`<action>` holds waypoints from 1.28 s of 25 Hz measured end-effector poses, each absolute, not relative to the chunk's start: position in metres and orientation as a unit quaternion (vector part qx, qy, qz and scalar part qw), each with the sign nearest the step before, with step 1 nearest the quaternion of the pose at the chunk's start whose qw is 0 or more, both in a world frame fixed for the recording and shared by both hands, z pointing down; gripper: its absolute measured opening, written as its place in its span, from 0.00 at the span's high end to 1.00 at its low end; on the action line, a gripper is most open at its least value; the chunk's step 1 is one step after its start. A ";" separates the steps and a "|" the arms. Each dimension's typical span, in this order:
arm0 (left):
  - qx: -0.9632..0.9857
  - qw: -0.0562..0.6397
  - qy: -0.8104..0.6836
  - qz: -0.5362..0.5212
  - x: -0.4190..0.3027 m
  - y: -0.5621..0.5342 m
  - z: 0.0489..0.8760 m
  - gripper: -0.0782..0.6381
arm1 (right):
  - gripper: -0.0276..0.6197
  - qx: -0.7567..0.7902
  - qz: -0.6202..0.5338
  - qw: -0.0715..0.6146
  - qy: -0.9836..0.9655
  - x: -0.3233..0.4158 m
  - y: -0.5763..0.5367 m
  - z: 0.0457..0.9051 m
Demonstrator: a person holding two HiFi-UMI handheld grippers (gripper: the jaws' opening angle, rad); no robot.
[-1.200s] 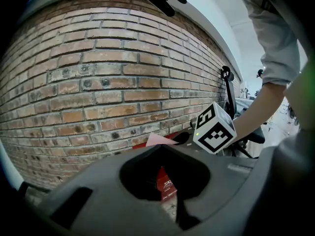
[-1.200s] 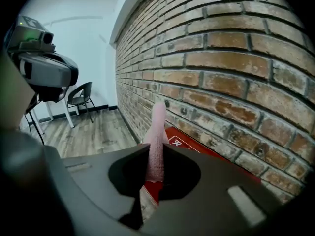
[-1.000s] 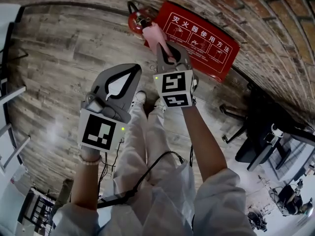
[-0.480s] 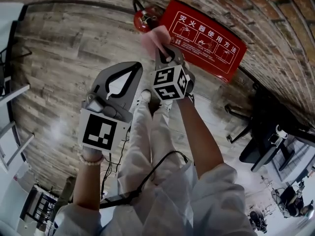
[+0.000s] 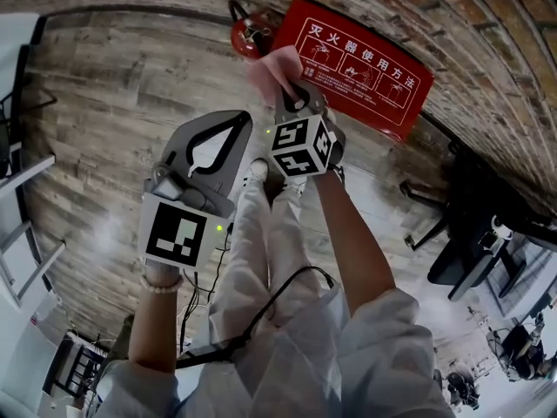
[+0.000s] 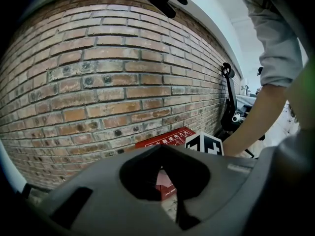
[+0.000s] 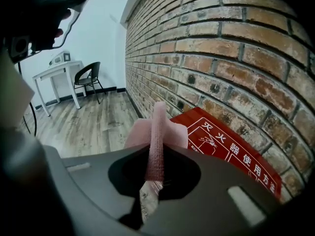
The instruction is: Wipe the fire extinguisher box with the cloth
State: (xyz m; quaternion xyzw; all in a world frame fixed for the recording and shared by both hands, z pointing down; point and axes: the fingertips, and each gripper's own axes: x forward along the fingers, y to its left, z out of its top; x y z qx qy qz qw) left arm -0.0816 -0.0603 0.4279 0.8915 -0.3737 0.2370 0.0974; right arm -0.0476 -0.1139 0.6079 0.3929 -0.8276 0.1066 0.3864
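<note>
The red fire extinguisher box (image 5: 357,68) with white lettering lies on the floor against the brick wall. My right gripper (image 5: 293,97) is shut on a pink cloth (image 5: 275,68), which hangs over the box's left end near a red extinguisher (image 5: 246,31). In the right gripper view the cloth (image 7: 156,132) stands upright between the jaws, with the box (image 7: 226,151) just beyond on the right. Whether the cloth touches the box is unclear. My left gripper (image 5: 235,122) is shut on nothing, lower and to the left. In its own view the left gripper (image 6: 161,150) faces the box (image 6: 165,137).
A brick wall (image 5: 418,7) runs behind the box, above wood plank floor (image 5: 113,85). A black chair (image 5: 461,233) stands at the right. A white table (image 7: 54,73) and black chair (image 7: 87,77) stand down the room. A black cable (image 5: 278,299) hangs by the person's legs.
The right gripper has twisted, turning its marker cube, and the cloth has stayed by the box's left end. The left gripper has barely moved.
</note>
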 end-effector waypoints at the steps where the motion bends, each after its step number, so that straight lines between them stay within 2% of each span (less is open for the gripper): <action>1: 0.891 0.098 -0.374 0.237 -0.081 -0.061 0.428 0.90 | 0.93 0.394 0.107 0.387 -0.827 -0.045 -0.114 0.608; 11: 0.897 0.094 -0.360 0.238 -0.059 -0.062 0.426 0.90 | 0.93 0.414 0.103 0.402 -0.810 0.003 -0.104 0.609; 32: 0.920 0.078 -0.300 0.238 0.011 -0.046 0.425 0.90 | 0.93 0.515 0.139 0.431 -0.728 0.175 -0.058 0.614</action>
